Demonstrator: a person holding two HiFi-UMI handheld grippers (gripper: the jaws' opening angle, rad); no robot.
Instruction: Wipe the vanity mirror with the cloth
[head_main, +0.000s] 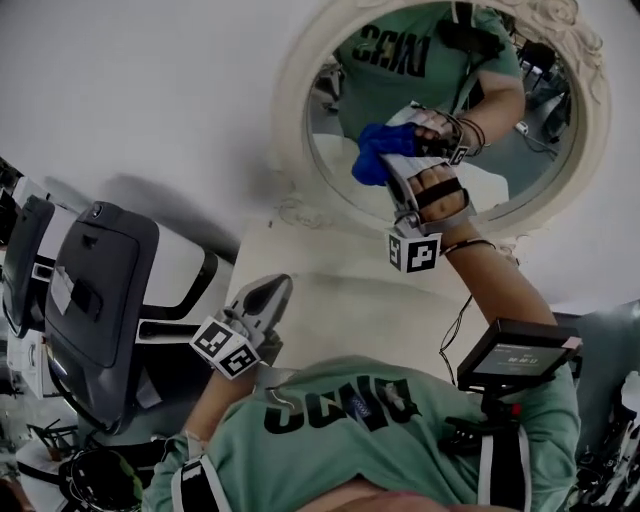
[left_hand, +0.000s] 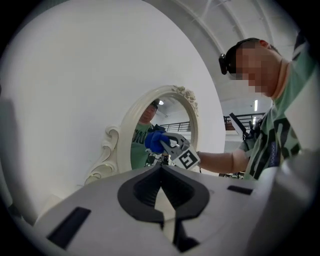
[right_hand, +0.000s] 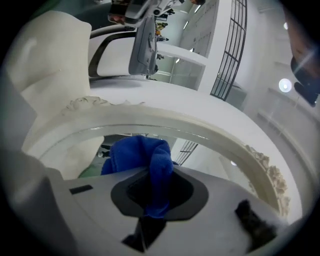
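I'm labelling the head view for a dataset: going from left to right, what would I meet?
dark grey machine → left tongs → blue cloth → small screen

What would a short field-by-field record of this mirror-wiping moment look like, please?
Mirror: oval vanity mirror with ornate cream frame, upright against white wall
Cloth: bunched blue fabric cloth, at the glass
Right tool: shut on cloth, raised to mirror
Left tool: shut, empty, held low over white tabletop
Stage: wiping appears under way
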